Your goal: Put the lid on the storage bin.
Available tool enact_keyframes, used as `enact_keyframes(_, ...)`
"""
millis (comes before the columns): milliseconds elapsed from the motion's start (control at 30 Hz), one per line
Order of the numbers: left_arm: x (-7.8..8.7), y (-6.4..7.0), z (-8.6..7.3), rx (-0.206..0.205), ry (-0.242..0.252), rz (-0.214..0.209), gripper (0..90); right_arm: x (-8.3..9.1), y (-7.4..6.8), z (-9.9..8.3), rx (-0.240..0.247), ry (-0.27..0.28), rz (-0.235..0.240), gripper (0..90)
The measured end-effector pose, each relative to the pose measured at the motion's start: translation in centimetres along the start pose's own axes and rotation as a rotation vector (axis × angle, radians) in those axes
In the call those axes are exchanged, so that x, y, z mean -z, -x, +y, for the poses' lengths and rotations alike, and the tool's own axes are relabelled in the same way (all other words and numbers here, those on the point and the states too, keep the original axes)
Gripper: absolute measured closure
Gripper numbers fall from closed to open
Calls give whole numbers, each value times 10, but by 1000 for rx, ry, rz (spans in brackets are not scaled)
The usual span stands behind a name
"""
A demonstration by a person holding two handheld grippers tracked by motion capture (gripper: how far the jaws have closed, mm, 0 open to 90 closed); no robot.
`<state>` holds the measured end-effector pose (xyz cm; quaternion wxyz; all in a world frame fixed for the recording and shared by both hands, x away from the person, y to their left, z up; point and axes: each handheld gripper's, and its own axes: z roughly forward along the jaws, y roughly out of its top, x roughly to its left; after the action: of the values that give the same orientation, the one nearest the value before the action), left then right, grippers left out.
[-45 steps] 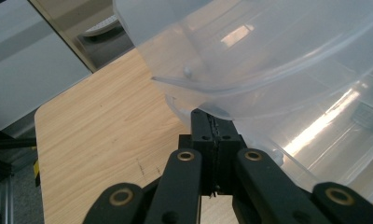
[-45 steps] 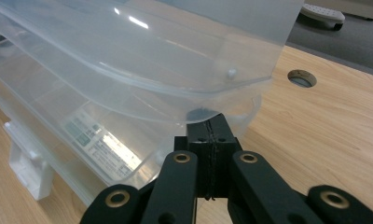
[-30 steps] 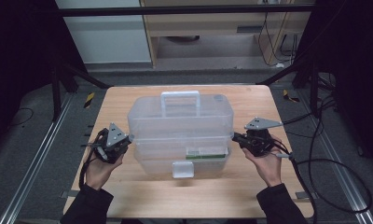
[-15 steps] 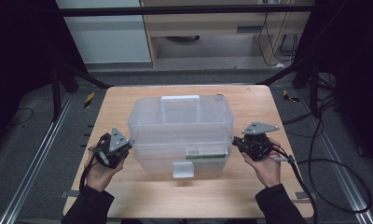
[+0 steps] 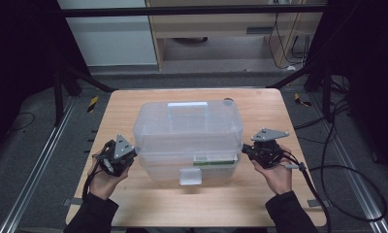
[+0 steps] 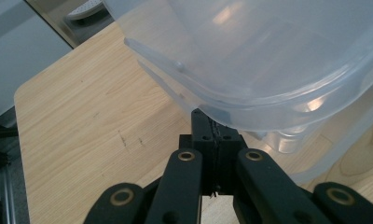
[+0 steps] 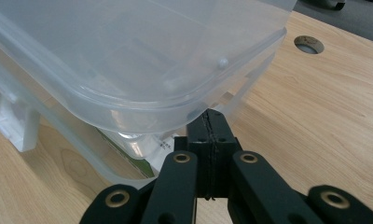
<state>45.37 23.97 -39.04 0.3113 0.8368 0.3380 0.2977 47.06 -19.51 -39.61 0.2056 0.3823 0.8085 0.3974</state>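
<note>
Grippers sit at both ends of the clear plastic box (image 5: 188,133) on the wooden table (image 5: 279,104). Left gripper (image 5: 132,154) and right gripper (image 5: 244,149) have jaws pressed together under the lid's edge.

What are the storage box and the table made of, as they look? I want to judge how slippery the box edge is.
The storage box looks like translucent, smooth, fairly glossy plastic: the inside shows through its walls and light glints on its lid. The table looks like light wood or a wood-look laminate with a matte finish: grain lines and small scuffs show; which of the two, I cannot tell.
</note>
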Motion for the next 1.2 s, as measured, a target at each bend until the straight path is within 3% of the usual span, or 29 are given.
enact_keyframes(500,-5,3,-5,-19,-39,-4,895,-6,1,-4,5,-44,-4,900)
enact_keyframes(733,-8,-1,-9,7,-61,8,895,-11,2,-7,20,-93,-43,900)
enact_keyframes(833,-10,-3,-9,13,-80,34,895,-12,5,-8,2,-82,-25,900)
enact_keyframes(933,-13,-6,-13,31,-91,47,895,-12,7,-10,-2,-81,-25,900)
enact_keyframes(1000,-18,-16,-22,82,-103,54,888,-12,15,-14,-15,-84,-50,900)
enact_keyframes(1200,-25,-32,-38,151,-110,71,844,-8,31,-22,-55,-72,-96,848)
